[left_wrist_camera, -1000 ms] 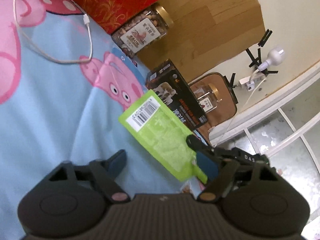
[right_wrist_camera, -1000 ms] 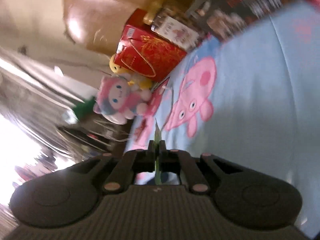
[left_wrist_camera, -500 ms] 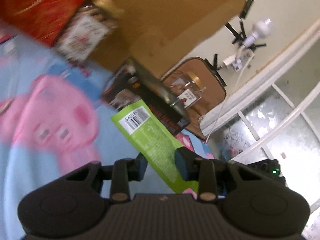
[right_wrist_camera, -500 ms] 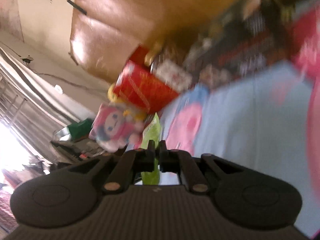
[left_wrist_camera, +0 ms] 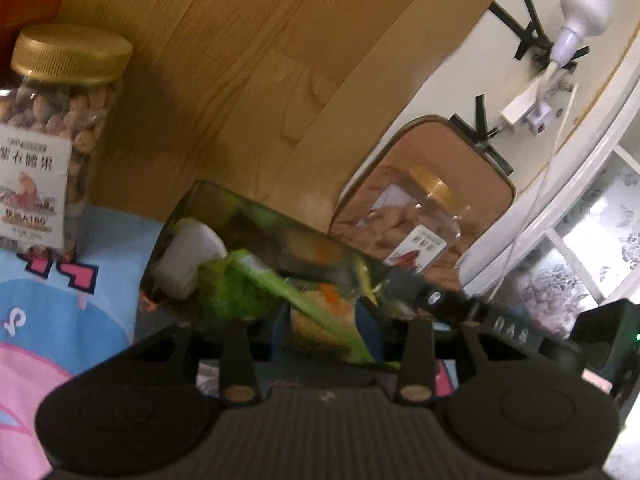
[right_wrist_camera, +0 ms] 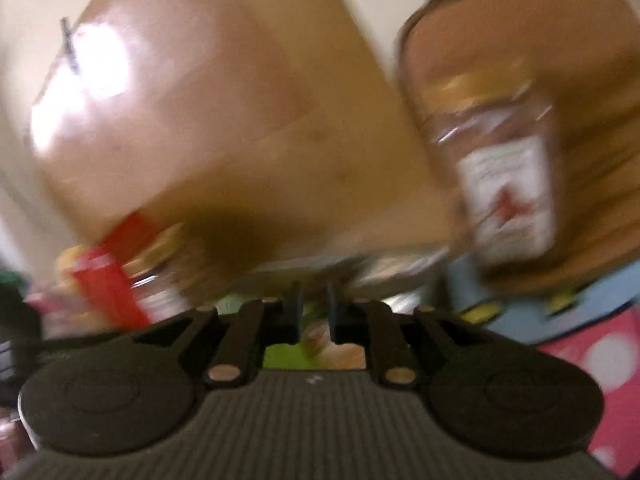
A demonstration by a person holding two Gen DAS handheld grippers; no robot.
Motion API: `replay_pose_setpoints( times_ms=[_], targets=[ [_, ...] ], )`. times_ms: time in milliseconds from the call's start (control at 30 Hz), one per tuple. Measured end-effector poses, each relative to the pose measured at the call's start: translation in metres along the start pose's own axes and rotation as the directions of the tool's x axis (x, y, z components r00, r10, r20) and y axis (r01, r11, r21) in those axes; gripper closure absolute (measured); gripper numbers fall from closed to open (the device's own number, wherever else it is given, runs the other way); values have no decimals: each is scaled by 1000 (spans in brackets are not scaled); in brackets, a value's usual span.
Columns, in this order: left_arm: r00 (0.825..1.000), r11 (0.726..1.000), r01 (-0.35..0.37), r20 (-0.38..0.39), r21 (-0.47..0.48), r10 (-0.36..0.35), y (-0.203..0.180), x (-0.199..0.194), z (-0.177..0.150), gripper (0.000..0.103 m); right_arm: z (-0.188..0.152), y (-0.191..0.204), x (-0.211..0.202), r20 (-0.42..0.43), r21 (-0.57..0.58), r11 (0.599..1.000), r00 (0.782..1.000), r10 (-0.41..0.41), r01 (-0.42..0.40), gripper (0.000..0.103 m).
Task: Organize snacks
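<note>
Green snack pouch carried edge-on toward the dark box

The left claw [left_wrist_camera: 320, 320] has its jaws slightly parted after just opening a little, the green snack pouch [left_wrist_camera: 280, 292] between them; whether they press on it I cannot tell. The right claw [right_wrist_camera: 314, 312], blurred, has also just opened a narrow gap with the pouch behind it. The dark box [left_wrist_camera: 256, 236] lies just ahead, a nut jar [left_wrist_camera: 52, 140] to its left.

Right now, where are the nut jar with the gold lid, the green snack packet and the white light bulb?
nut jar [left_wrist_camera: 38, 152]: left wrist view, on its white label.
green snack packet [left_wrist_camera: 304, 300]: left wrist view, on its edge.
white light bulb [left_wrist_camera: 586, 4]: left wrist view, on its round globe.
</note>
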State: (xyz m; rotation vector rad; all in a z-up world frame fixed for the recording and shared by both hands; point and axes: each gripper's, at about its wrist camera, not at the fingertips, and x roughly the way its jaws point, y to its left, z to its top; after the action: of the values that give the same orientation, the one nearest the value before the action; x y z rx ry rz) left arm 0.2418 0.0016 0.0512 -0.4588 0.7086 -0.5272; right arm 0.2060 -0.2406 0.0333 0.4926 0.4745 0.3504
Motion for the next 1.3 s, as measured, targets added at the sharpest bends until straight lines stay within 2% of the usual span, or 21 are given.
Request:
replay_pose_setpoints(
  times_ms=[33,133,200,300,400,600,700,833,900,1000,1033,1067,1133,1167,1200,1267,1300],
  targets=[
    [1000,1000,5,15,9,-5,0,-6,-3,66,-2,-5,-4,18,18,1000,1000,-18,17,85],
    [999,999,17,41,40,-19,-4,-27,-11,61,-17,-18,-22,38,119,992,998,48,-52,85],
    [999,999,20,39,38,-22,-2,-43,-18,59,-32,-17,-40,42,142,986,996,78,-83,85],
    [1000,999,31,-2,31,-31,0,-68,-40,59,-55,-12,-67,24,183,972,989,147,-149,83],
    [996,998,50,-79,41,-47,3,-93,-76,59,-86,-4,-94,-89,193,962,973,213,-192,71],
    [969,984,161,-203,70,-144,1,-145,-151,59,-147,6,-143,-275,196,960,928,250,-200,71],
    [958,978,192,-232,81,-169,-3,-161,-176,62,-164,9,-161,-303,189,964,923,239,-187,73],
    [950,981,173,-279,90,-142,-4,-171,-199,63,-169,7,-175,-311,217,958,918,248,-185,73],
    [957,982,144,-268,119,-108,-6,-170,-205,68,-172,6,-175,-310,263,943,908,281,-202,73],
    [969,978,113,-238,177,-69,-12,-173,-213,69,-187,-2,-168,-321,410,871,850,417,-272,79],
    [971,977,109,-232,185,-64,-14,-173,-215,69,-191,4,-163,-335,427,858,830,445,-287,83],
    [972,976,106,-228,190,-62,-14,-173,-215,68,-192,9,-158,-344,419,859,824,451,-295,85],
    [974,977,97,-221,189,-54,-13,-175,-213,68,-192,18,-152,-341,394,869,831,441,-299,88],
    [975,980,92,-215,174,-54,-10,-177,-211,64,-191,18,-150,-332,406,862,830,448,-303,89],
    [978,984,86,-204,154,-53,-7,-178,-209,62,-190,14,-148,-314,431,849,832,457,-304,89],
    [983,994,73,-175,80,-58,4,-181,-202,46,-188,4,-146,-267,497,811,835,482,-310,90],
    [984,996,81,-164,31,-75,12,-183,-199,45,-188,-3,-146,-237,538,780,830,504,-320,90]
  ],
)
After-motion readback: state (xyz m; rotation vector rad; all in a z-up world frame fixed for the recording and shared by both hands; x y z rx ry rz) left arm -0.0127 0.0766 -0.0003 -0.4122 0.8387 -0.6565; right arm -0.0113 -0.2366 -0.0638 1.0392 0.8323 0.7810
